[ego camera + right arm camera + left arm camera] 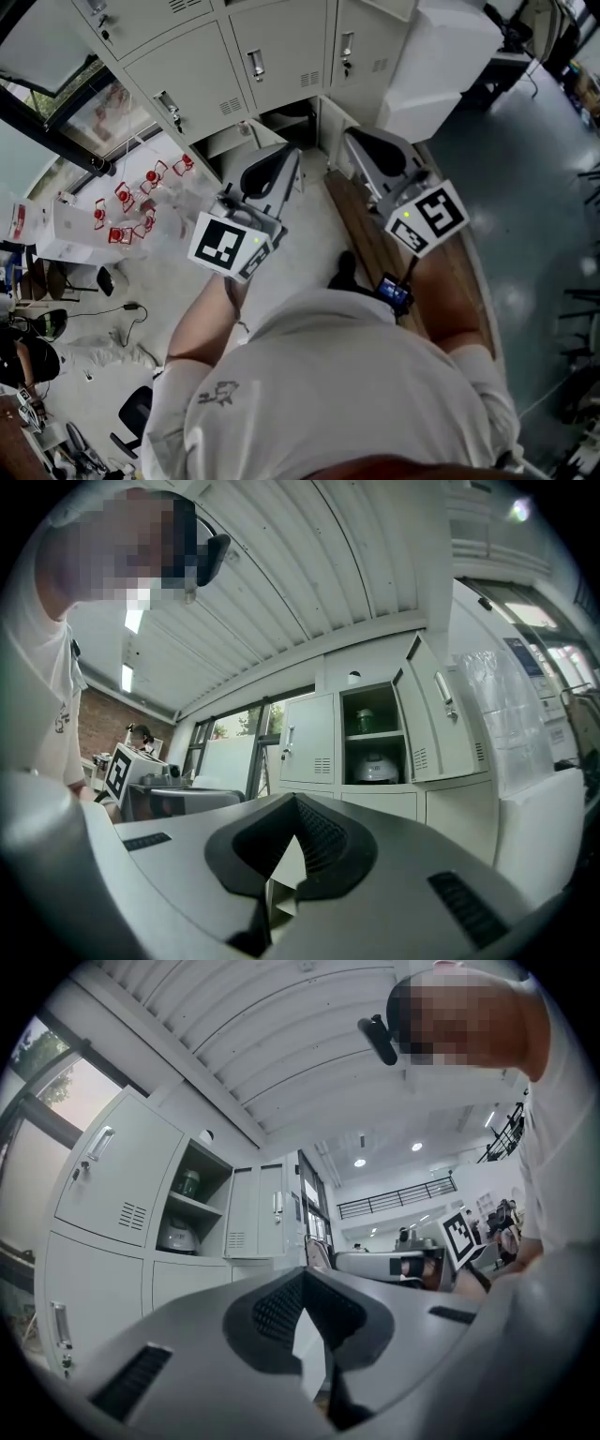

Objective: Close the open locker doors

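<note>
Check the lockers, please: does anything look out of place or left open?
Yes. One locker door hangs open, while the neighbouring door is shut. Inside the open locker sit a white helmet and a green jar above it.

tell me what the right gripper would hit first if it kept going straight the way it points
Likely the closed locker door just left of the open compartment holding a helmet; way there looks free, depth unclear.

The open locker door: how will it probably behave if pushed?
The open locker door looks like stiff sheet metal, so it would probably swing, not bend. Its painted face seems smooth, so a push could slip. It looks thin; a hard push may slam it.
</note>
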The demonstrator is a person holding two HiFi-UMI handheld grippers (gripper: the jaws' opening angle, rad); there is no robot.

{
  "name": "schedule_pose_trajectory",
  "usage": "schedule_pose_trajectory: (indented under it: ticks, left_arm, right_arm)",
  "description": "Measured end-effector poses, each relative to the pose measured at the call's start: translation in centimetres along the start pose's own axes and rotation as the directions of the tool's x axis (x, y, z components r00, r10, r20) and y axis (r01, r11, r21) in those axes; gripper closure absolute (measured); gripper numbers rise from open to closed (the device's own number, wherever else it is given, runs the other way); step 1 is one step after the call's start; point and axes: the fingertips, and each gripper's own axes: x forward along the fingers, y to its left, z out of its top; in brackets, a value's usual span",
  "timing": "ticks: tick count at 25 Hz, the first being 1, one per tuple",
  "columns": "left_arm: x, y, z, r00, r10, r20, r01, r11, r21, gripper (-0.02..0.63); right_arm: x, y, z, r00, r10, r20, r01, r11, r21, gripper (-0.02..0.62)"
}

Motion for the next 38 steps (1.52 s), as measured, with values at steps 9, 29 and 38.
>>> schedule_pose_trajectory:
  ticks: [9, 29, 38]
  left_arm:
    - [8.2, 2.2, -0.3, 0.997, 0.074, -0.005, -0.073, 0.997, 0.016, 0.606]
    - [20.5, 2.4, 1.9, 0.979, 0.203, 0.017, -0.204, 0.967, 0.155, 0.606]
    - [21.9, 3.8, 2.2, 0.977, 0.211, 0.011, -0.21, 0.967, 0.144, 0.606]
  right_arm:
    - [2.0, -9.0, 0.1, 0.995, 0.102, -0.006, -0.102, 0.995, -0.022, 0.604]
    - [2.4, -26.7, 7.6, 0.966, 0.256, 0.028, -0.253, 0.964, -0.086, 0.604]
    - [3.2, -32.1, 12.4, 0.957, 0.29, 0.028, -0.289, 0.957, -0.037, 0.604]
